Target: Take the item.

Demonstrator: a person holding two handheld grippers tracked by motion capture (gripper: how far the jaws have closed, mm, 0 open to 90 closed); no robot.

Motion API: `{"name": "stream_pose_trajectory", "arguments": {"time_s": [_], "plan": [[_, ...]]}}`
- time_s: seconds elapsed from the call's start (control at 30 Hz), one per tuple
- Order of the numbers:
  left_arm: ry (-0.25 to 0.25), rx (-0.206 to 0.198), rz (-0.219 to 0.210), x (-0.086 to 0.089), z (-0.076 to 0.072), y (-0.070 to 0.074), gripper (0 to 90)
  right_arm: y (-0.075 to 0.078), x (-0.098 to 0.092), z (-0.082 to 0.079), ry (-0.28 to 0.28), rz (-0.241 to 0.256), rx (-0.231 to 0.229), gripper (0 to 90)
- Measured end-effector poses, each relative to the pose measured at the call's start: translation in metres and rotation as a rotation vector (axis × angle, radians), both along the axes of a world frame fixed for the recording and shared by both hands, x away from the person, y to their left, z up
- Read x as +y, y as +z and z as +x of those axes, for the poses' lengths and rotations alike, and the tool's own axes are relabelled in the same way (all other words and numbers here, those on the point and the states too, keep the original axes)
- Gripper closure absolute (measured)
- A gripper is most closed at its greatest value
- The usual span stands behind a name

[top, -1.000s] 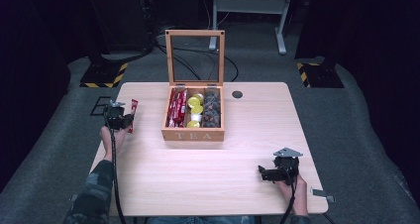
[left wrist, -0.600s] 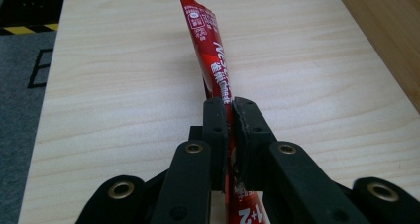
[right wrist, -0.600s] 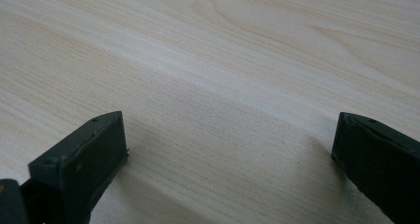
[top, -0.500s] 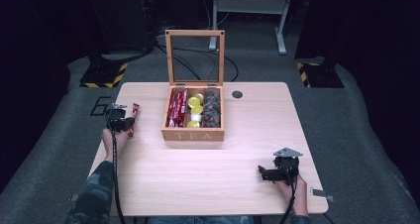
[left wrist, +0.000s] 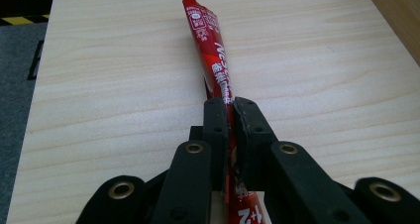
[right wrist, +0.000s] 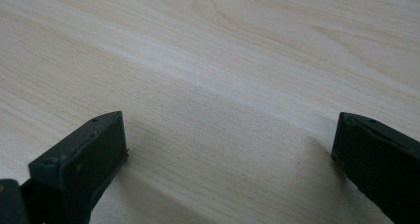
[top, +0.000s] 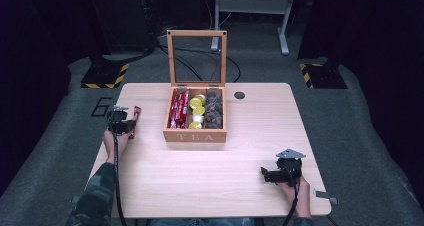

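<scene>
The left claw (left wrist: 230,107) is clamped on a long red foil stick sachet with white print (left wrist: 213,55), gripping it partway along so that most of its length juts forward over the pale wood tabletop (left wrist: 109,85). In the high view this claw (top: 126,126) holds the sachet (top: 135,120) well to the left of the open wooden tea box with the glass-paned lid (top: 195,135), near the tabletop's left edge. The box's left compartment carries more red stick sachets (top: 179,110), its middle one yellow round pods (top: 196,106), its right one dark wrapped pieces (top: 214,111). The right claw (top: 265,174) lies low on the tabletop well to the right of the box and nearer the person, its jaws spread wide with nothing between them. The step in hand looks like moving one sachet between box and tabletop; whether it is going in or coming out cannot be told. If in, the next move calls for carrying it right and aligning it lengthwise with the left compartment before letting go.
</scene>
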State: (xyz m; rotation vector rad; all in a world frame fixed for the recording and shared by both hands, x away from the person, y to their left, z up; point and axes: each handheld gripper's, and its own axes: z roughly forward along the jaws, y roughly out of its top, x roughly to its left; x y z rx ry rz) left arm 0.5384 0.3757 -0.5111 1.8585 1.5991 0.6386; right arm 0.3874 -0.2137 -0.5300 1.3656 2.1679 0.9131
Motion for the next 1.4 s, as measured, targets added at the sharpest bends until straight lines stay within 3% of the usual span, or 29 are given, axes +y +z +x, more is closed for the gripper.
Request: {"name": "stream_pose_trajectory", "arguments": {"time_s": [0.23,0.33,0.6,0.73,0.97,1.03,1.17,1.3,1.4], "plan": [[0.0,-0.005,0.001,-0.002,0.001,0.0,82.7,0.0,0.0,0.0,0.001,-0.001,0.0,0.1],[-0.012,0.003,0.001,-0.001,0.001,0.0,77.8,0.0,0.0,0.0,0.001,-0.001,0.0,0.1],[0.003,0.009,-0.007,0.001,-0.001,0.006,45.4,0.0,0.0,0.0,0.001,-0.001,0.0,0.1],[0.006,0.002,-0.032,0.003,-0.005,0.01,34.5,0.0,0.0,0.0,0.001,-0.001,0.0,0.1],[-0.038,-0.012,-0.025,-0.002,-0.018,0.017,23.2,0.0,0.0,0.0,0.001,0.0,0.001,0.1],[-0.047,-0.022,-0.047,-0.003,-0.025,0.021,20.3,0.0,0.0,0.0,0.0,0.0,0.0,0.1],[-0.077,-0.063,-0.033,-0.006,-0.038,0.028,17.4,0.0,0.0,0.0,-0.002,0.0,0.001,0.0],[-0.093,-0.102,-0.061,-0.005,-0.053,0.036,16.6,0.0,0.0,0.0,-0.003,-0.001,0.0,0.0],[-0.115,-0.118,-0.053,-0.007,-0.063,0.039,16.5,0.0,0.0,0.0,-0.004,-0.001,0.0,0.0]]}}
